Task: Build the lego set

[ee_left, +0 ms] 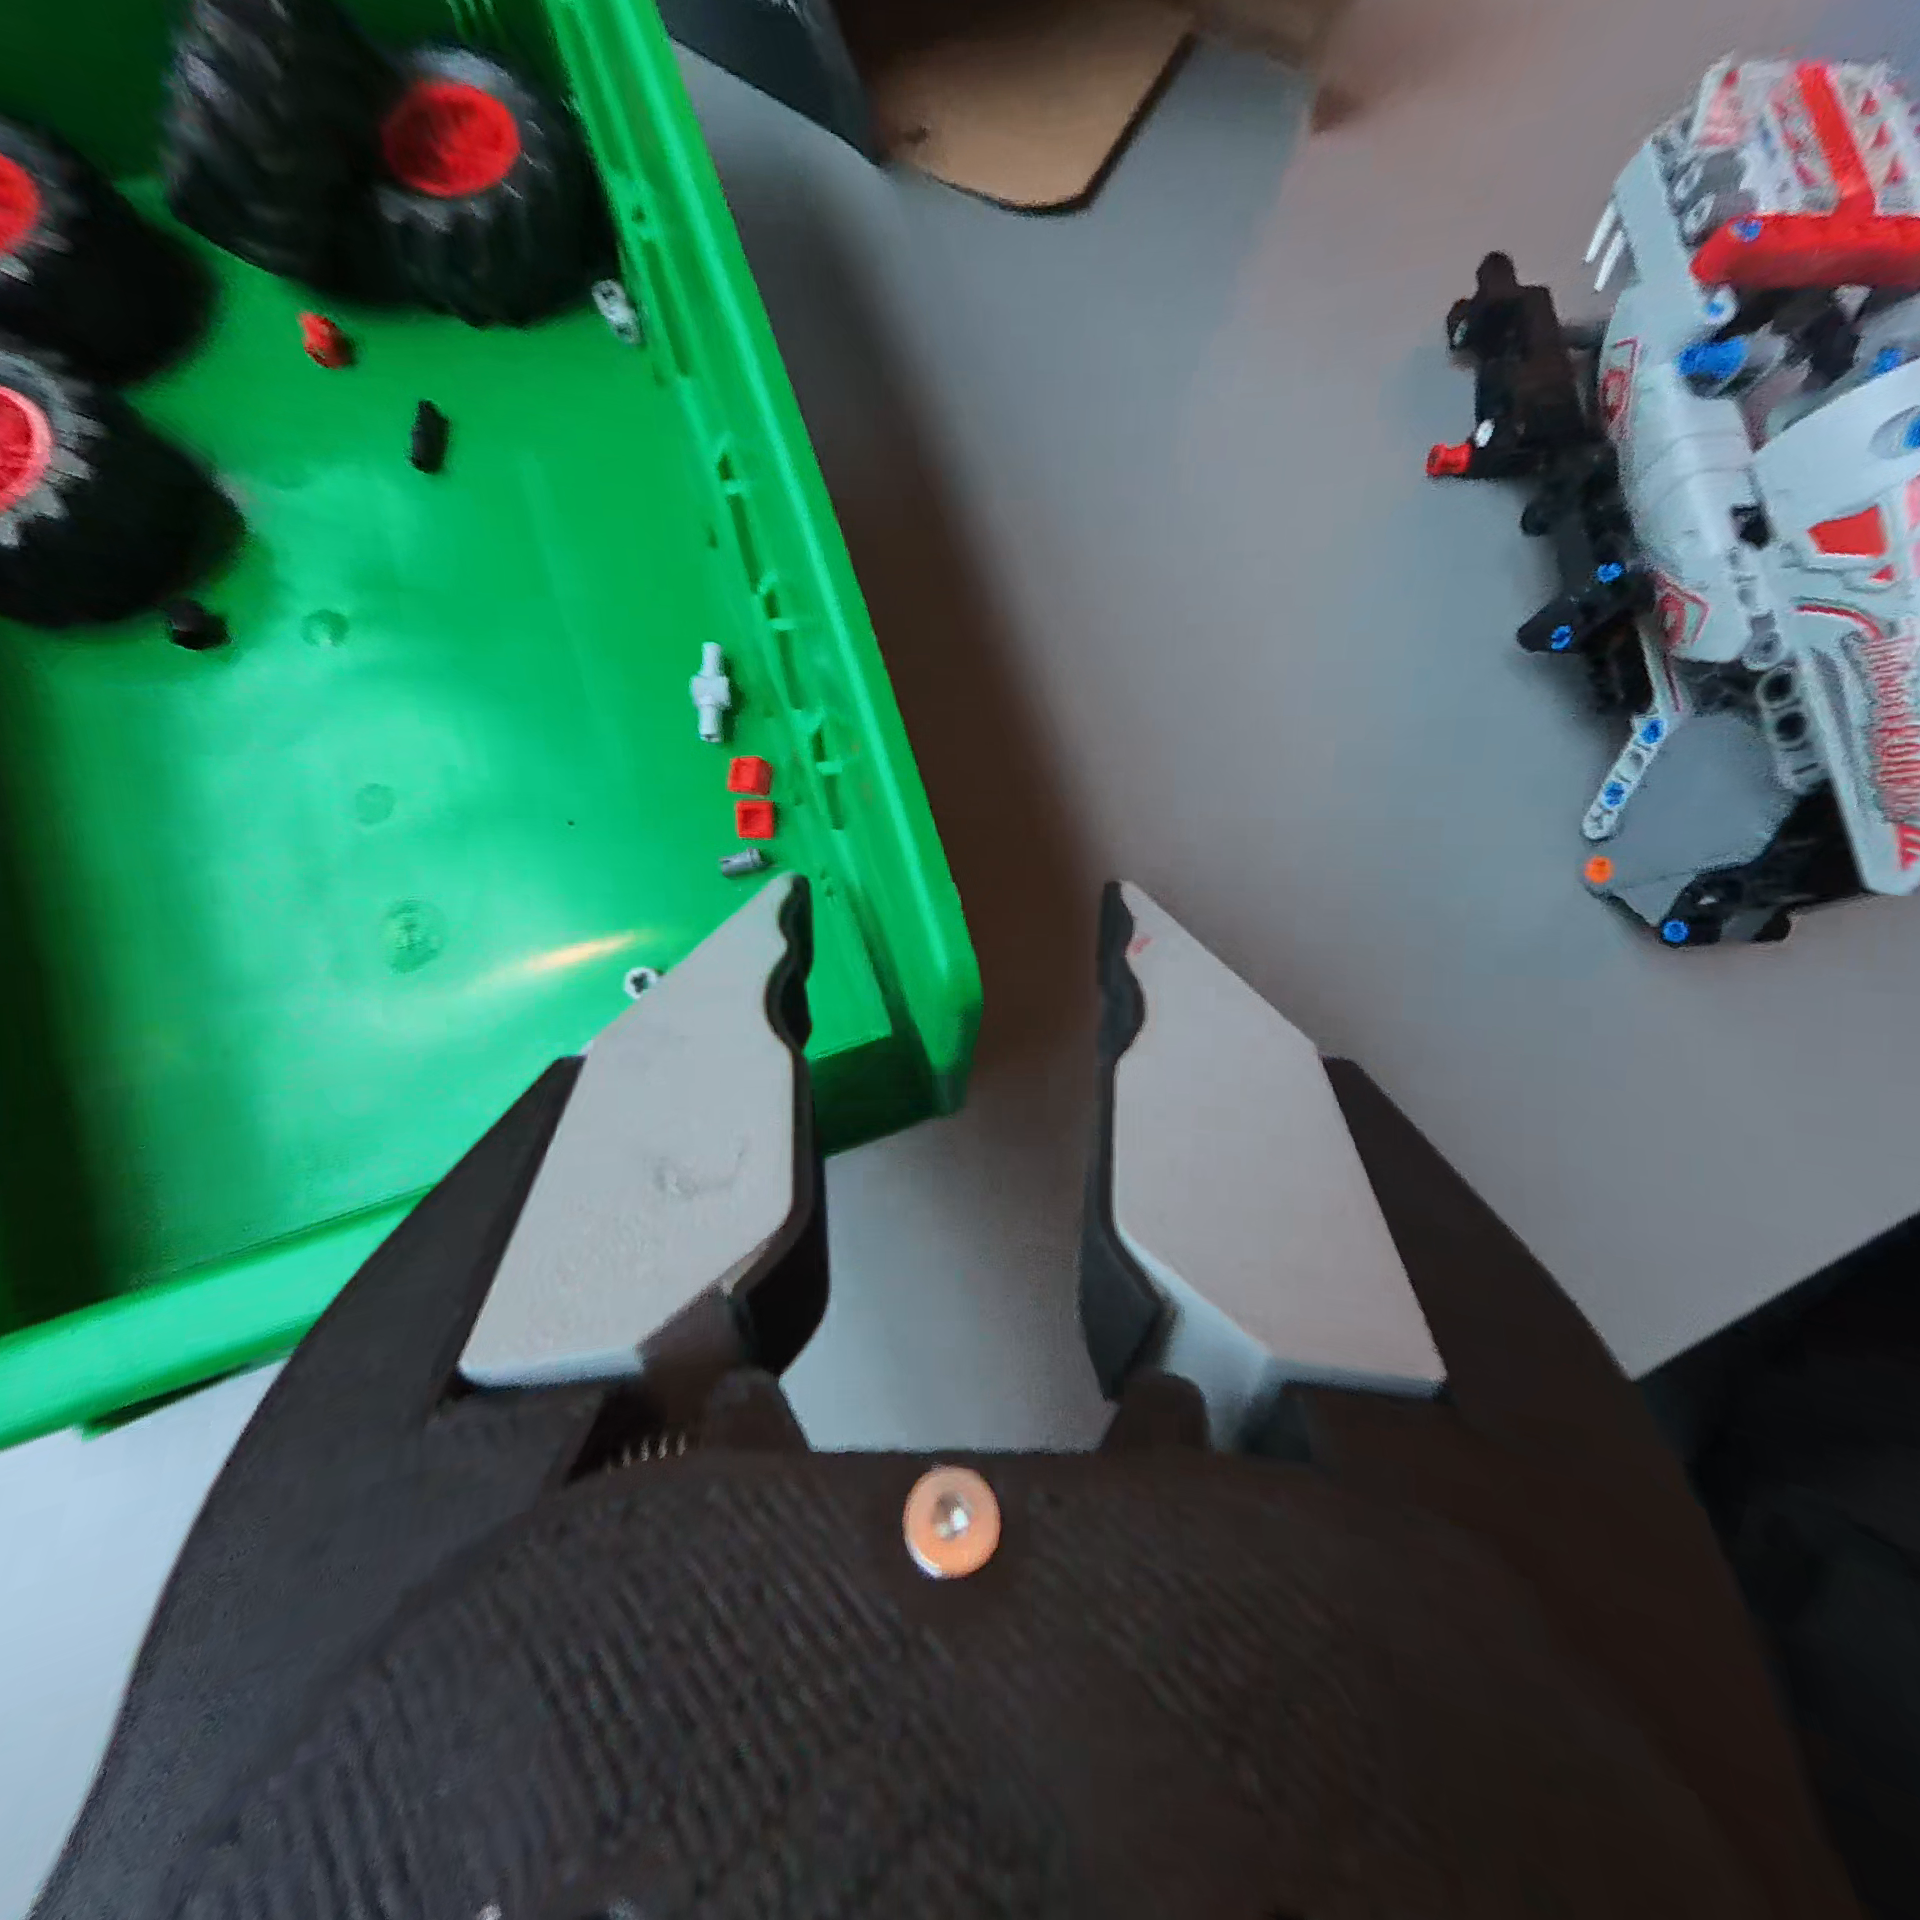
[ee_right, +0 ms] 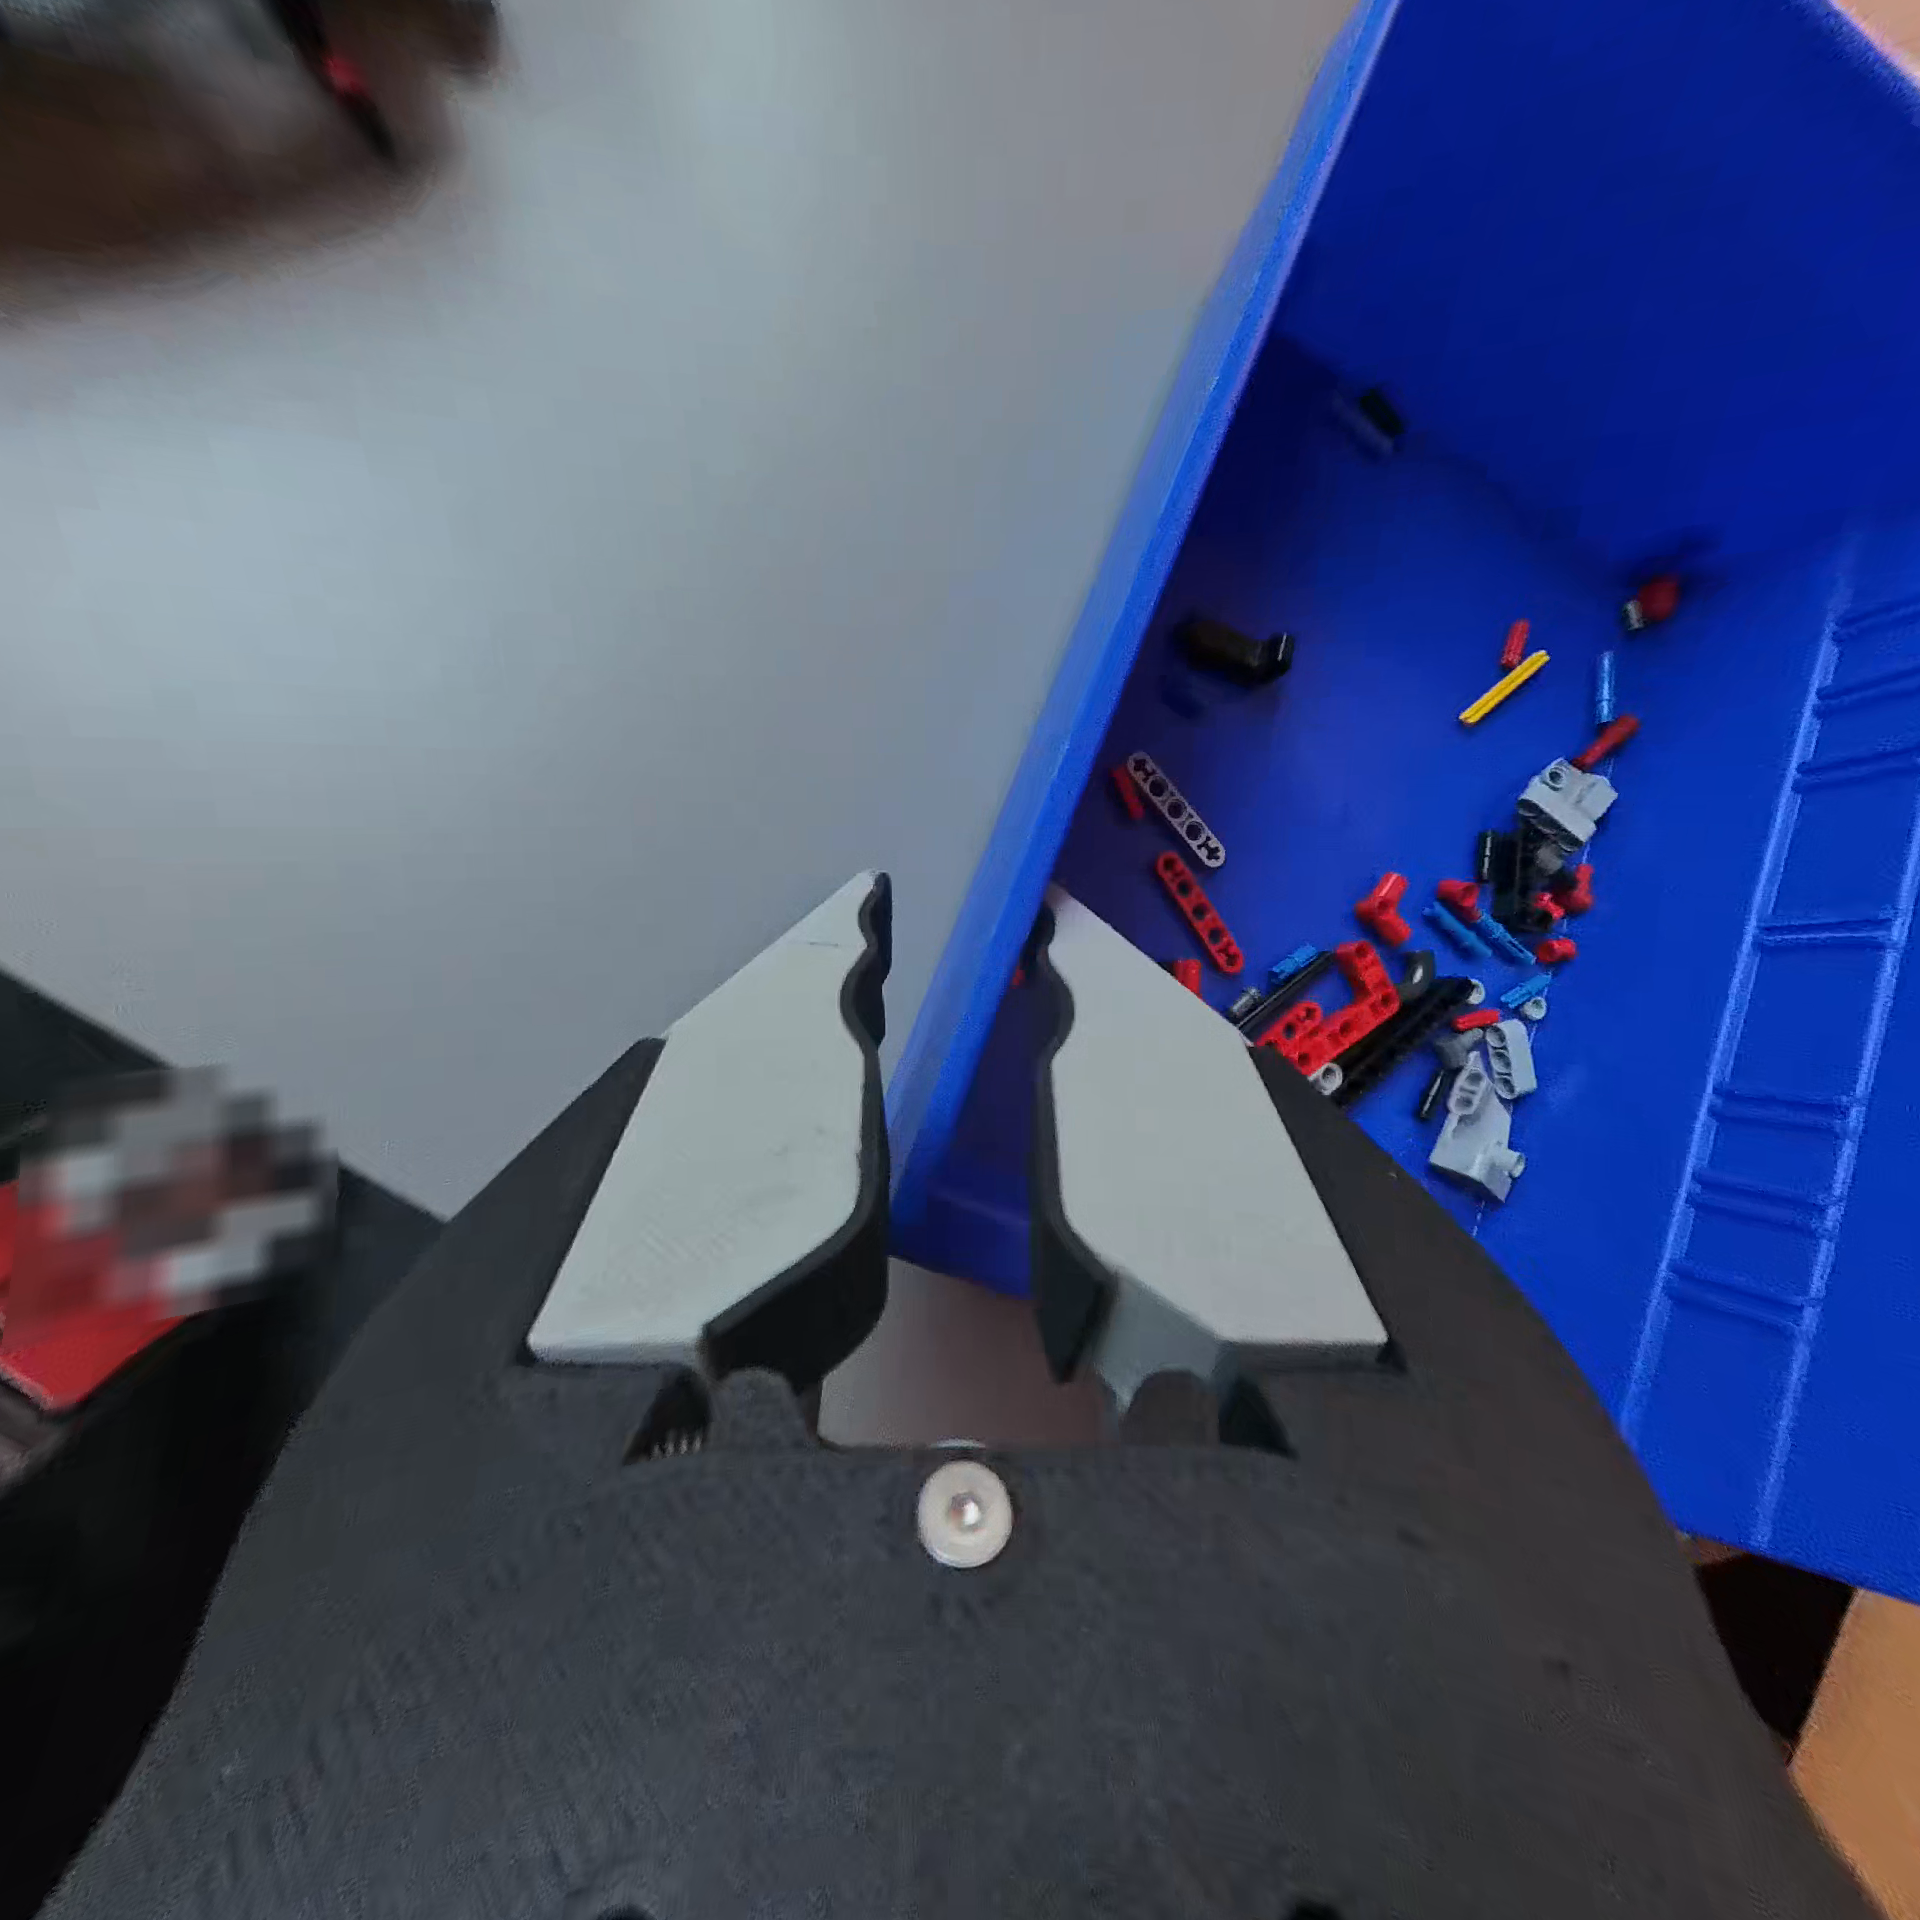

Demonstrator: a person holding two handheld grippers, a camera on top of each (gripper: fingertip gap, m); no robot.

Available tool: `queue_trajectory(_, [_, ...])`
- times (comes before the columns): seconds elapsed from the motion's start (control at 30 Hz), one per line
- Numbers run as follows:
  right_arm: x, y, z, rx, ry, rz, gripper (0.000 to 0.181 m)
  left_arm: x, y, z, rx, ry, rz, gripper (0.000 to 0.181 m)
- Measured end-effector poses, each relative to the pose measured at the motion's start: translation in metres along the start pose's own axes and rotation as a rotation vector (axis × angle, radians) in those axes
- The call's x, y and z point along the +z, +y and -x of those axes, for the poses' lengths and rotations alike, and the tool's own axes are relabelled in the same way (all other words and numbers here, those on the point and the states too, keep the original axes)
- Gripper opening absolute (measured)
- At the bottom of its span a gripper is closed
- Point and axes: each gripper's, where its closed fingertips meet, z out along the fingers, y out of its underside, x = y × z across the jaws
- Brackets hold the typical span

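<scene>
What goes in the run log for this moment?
left gripper: open, empty, beside green bin | right gripper: open, empty, astride blue bin wall | model: untouched

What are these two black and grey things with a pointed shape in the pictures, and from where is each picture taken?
They are hand-held grippers, one in each of a person's hands, not a robot arm. Each carries a camera looking forward along its two fingers.

The left wrist view shows the left gripper, open and empty, above the corner of a green bin. The bin holds black wheels with red hubs and a few small pieces. On the grey table stands a half-built white and red lego model.

The right wrist view shows the right gripper, also open and empty, at the wall of a blue bin holding many small lego parts.
</scene>
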Motion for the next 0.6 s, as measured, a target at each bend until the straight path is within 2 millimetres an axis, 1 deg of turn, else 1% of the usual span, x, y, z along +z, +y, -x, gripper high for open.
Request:
queue_trajectory(0.03, [0.005, -0.006, -0.003, 0.006, 0.015, 0.008, 0.021, 0.001, -0.001, 0.001, 0.009, -0.018, -0.001, 0.053])
queue_trajectory(0.07, [0.01, -0.011, -0.007, 0.017, 0.033, 0.017, 0.021, 0.0, -0.002, 0.002, 0.019, -0.037, -0.008, 0.057])
queue_trajectory(0.17, [0.025, -0.025, -0.025, 0.051, 0.098, 0.046, 0.016, -0.005, -0.004, 0.002, 0.022, -0.051, -0.015, 0.062])
queue_trajectory(0.23, [0.029, -0.036, -0.033, 0.058, 0.136, 0.026, 0.014, -0.009, -0.007, 0.003, 0.03, -0.063, -0.029, 0.063])
queue_trajectory(0.27, [0.027, -0.043, -0.036, 0.043, 0.171, -0.004, 0.015, -0.012, -0.01, 0.003, 0.033, -0.073, -0.043, 0.065])
queue_trajectory(0.3, [0.021, -0.052, -0.037, 0.018, 0.207, -0.049, 0.02, -0.016, -0.014, 0.001, 0.04, -0.079, -0.06, 0.065])
queue_trajectory(0.33, [0.013, -0.062, -0.036, 0.002, 0.233, -0.103, 0.03, -0.02, -0.019, 0.0, 0.047, -0.086, -0.081, 0.064])
queue_trajectory(0.37, [0.006, -0.073, -0.032, -0.004, 0.24, -0.156, 0.036, -0.024, -0.023, -0.003, 0.056, -0.086, -0.098, 0.064])
queue_trajectory(0.43, [-0.007, -0.098, -0.014, -0.01, 0.189, -0.263, 0.046, -0.03, -0.032, -0.019, 0.073, -0.049, -0.127, 0.065])
queue_trajectory(0.47, [-0.011, -0.112, 0.0, -0.02, 0.133, -0.315, 0.052, -0.03, -0.035, -0.027, 0.078, -0.035, -0.13, 0.079])
queue_trajectory(0.5, [-0.012, -0.126, 0.02, -0.033, 0.042, -0.357, 0.055, -0.028, -0.035, -0.034, 0.089, -0.035, -0.115, 0.089])
queue_trajectory(0.53, [-0.011, -0.139, 0.043, -0.04, -0.076, -0.391, 0.054, -0.025, -0.036, -0.038, 0.112, -0.053, -0.101, 0.093])
queue_trajectory(0.57, [-0.008, -0.151, 0.063, -0.037, -0.188, -0.419, 0.055, -0.024, -0.035, -0.037, 0.14, -0.098, -0.082, 0.09])
queue_trajectory(0.6, [-0.002, -0.161, 0.078, -0.031, -0.271, -0.434, 0.057, -0.025, -0.034, -0.031, 0.159, -0.161, -0.067, 0.083])
